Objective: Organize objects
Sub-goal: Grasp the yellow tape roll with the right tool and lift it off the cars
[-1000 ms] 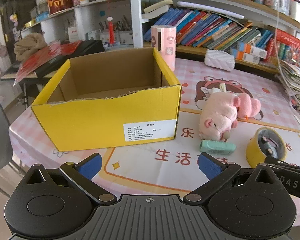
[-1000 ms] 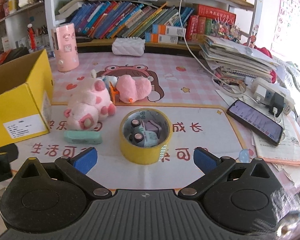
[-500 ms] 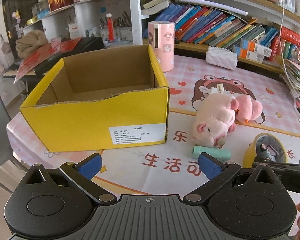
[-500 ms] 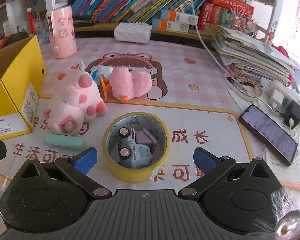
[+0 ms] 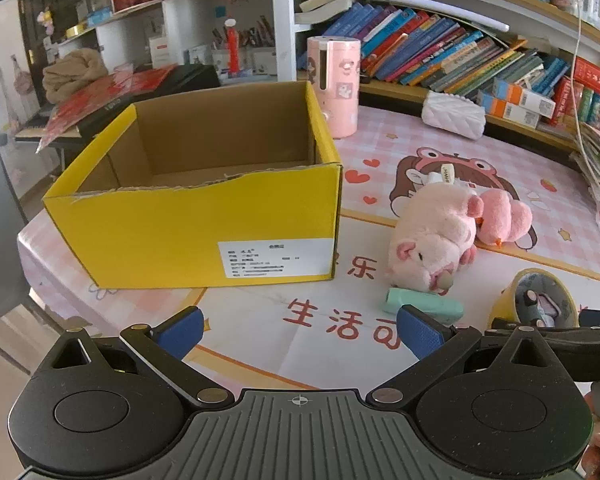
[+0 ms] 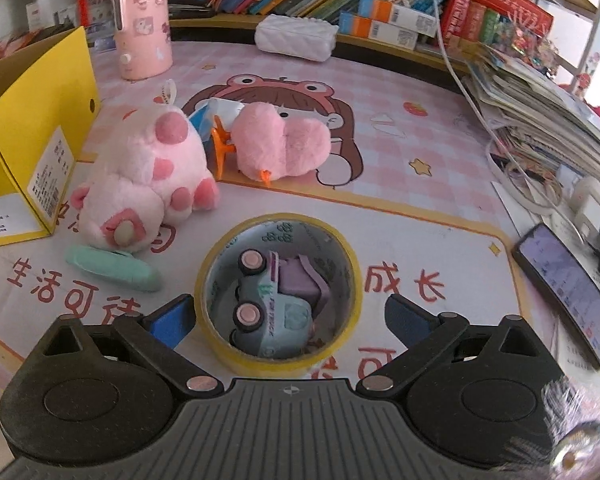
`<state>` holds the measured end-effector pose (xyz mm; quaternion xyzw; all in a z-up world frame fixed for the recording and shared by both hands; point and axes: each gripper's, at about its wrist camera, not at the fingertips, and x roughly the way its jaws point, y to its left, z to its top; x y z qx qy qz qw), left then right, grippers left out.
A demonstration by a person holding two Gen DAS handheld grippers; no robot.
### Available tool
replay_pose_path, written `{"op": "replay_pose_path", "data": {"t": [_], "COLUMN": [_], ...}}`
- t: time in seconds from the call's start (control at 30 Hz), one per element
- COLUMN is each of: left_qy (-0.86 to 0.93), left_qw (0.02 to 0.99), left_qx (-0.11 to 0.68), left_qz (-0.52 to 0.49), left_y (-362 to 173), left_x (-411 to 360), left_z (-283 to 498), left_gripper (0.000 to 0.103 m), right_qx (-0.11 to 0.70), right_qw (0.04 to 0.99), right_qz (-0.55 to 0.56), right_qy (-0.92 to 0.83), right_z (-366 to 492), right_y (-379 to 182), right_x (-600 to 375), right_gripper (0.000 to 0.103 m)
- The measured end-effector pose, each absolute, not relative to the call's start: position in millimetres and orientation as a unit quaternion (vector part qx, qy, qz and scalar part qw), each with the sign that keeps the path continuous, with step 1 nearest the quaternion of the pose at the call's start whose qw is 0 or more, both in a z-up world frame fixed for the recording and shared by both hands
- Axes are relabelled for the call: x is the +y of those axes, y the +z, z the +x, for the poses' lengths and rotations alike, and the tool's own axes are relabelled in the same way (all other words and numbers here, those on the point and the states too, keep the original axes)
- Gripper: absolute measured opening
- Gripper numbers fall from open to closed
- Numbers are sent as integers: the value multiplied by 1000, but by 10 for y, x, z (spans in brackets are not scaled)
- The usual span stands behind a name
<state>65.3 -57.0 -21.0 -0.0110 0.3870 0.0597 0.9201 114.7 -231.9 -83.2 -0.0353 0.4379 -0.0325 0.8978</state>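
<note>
tape roll [image 6: 278,292] with a toy car [image 6: 272,312] inside sits between the wide-spread right gripper [image 6: 288,316] fingers, ungrasped; left gripper [image 5: 298,330] wide too; box [image 5: 204,216] beyond them looks empty, sorting barely begun.

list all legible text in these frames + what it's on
"生活可" on the table mat, red print near the left gripper.
"成长" on the same mat, beside the yellow tape roll.
"FUN TRUCK", roughly, on the toy truck inside the roll; small, not certain.
White label on the yellow box: too small to read.
Book spines: unreadable.
</note>
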Motion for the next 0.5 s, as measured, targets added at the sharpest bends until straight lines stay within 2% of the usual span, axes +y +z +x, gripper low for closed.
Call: {"op": "replay_pose_path", "data": {"t": [0.1, 0.27, 0.5], "left_qy": [62, 53, 24], "left_qw": [920, 923, 923], "left_qx": [387, 382, 384], "left_qz": [-13, -12, -10], "left_y": [-214, -203, -215], "left_x": [-576, -618, -768], "left_z": [650, 652, 717], "left_gripper": [103, 103, 103], "right_qx": [439, 422, 335], "right_qw": [898, 906, 942], "right_qz": [-35, -21, -17], "right_qy": [-11, 6, 22], "right_z": [1158, 1124, 933], "right_y": [-849, -760, -405], "right_x": [-2315, -2357, -2458], "right_gripper": [84, 84, 84]}}
